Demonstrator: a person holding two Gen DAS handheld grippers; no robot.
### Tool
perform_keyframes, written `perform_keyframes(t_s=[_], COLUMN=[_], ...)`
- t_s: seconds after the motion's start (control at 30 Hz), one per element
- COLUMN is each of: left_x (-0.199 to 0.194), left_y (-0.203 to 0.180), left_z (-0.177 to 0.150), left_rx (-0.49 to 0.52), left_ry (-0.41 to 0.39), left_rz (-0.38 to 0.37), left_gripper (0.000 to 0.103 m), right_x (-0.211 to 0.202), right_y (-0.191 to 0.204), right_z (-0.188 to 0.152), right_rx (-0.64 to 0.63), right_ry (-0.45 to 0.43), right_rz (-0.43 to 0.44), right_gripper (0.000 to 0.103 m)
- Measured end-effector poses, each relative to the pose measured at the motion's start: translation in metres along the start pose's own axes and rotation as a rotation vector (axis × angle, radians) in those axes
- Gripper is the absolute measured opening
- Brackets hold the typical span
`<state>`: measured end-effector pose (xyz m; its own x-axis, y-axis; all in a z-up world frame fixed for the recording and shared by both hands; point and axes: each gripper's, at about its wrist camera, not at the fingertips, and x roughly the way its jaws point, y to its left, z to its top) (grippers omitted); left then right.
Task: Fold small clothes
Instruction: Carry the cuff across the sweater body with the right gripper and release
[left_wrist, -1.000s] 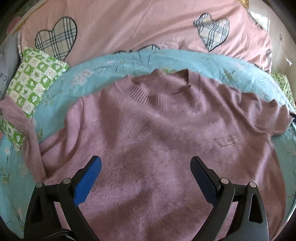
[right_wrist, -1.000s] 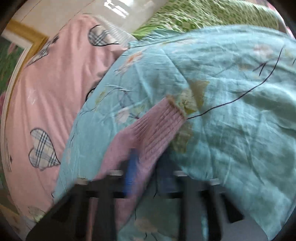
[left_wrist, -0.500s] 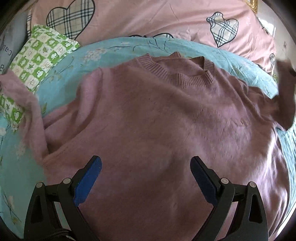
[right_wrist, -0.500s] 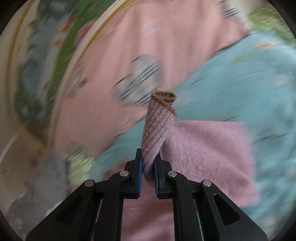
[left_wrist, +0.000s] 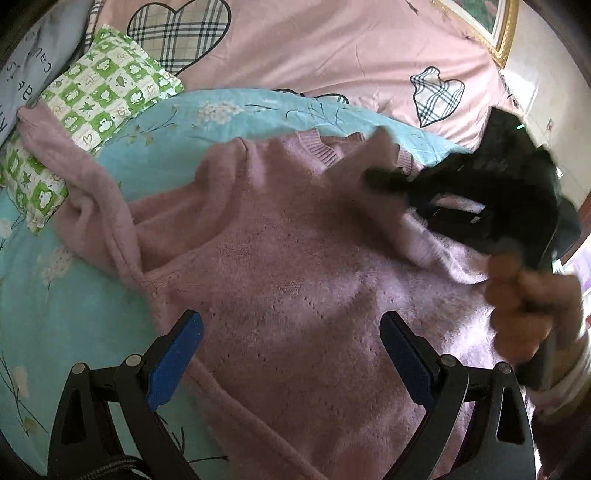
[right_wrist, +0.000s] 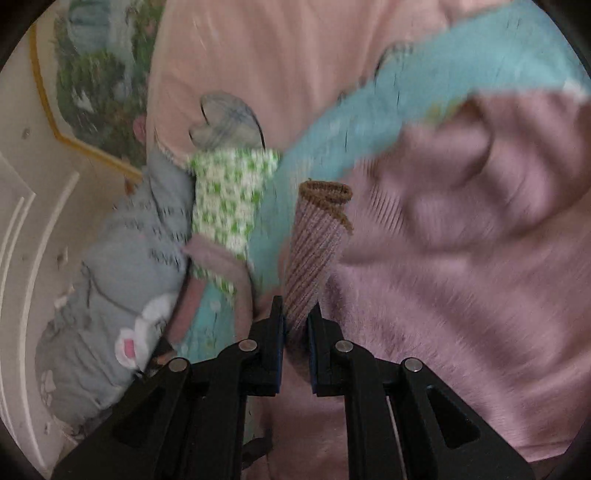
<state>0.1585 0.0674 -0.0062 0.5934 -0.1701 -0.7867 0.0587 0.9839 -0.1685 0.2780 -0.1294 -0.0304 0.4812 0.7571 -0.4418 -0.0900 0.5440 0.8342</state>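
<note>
My left gripper is hanging wide open, blue pads far apart, gripping nothing. My right gripper is clamped down on the sweater's ribbed cuff, bare hand wrapped around its handle.

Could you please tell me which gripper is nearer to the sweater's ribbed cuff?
Right. The right gripper is shut on the cuff itself; the left gripper hovers open over the sweater body, apart from that cuff.

Soft daylight, no glare. Heavy fisheye bend w/ dark vignette at corners. Right gripper motion-smeared in left view; right view blurred overall, esp. pink sweater.
</note>
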Motion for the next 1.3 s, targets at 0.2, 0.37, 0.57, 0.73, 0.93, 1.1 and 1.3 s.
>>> perform_keyframes(t_s=[0.2, 0.37, 0.57, 0.73, 0.93, 1.1, 1.3], left_x=[0.016, 0.046, 0.088, 0.076, 0.048, 0.049, 0.052], left_y=[-0.011, -0.017, -0.009, -0.015, 0.005, 0.004, 0.004], left_z=[0.008, 0.02, 0.042, 0.061, 0.049, 0.039, 0.031], left_rx=[-0.015, -0.055, -0.199, -0.188, -0.152, -0.141, -0.123], left_ry=[0.042, 0.109, 0.174, 0.08, -0.029, -0.021, 0.001], left_rz=[-0.026, -0.05, -0.124, -0.095, 0.01, -0.037, -0.019], left_gripper=[0.097, 0.097, 0.093, 0.006, 0.006, 0.006, 0.007], right_x=[0.003, -0.067, -0.143, -0.173, -0.224, -0.219, -0.187], right_y=[-0.011, -0.017, -0.039, -0.054, -0.089, -0.111, -0.135], right_z=[-0.019, -0.02, -0.033, -0.046, -0.044, -0.012, 0.028], right_rx=[0.048, 0.056, 0.104, 0.156, 0.214, 0.21, 0.166], right_ry=[0.075, -0.051, -0.194, -0.264, -0.401, -0.372, -0.253], right_rz=[-0.027, -0.017, -0.101, -0.124, -0.327, -0.444, -0.557], right_gripper=[0.056, 0.058, 0.058, 0.058, 0.058, 0.058, 0.064])
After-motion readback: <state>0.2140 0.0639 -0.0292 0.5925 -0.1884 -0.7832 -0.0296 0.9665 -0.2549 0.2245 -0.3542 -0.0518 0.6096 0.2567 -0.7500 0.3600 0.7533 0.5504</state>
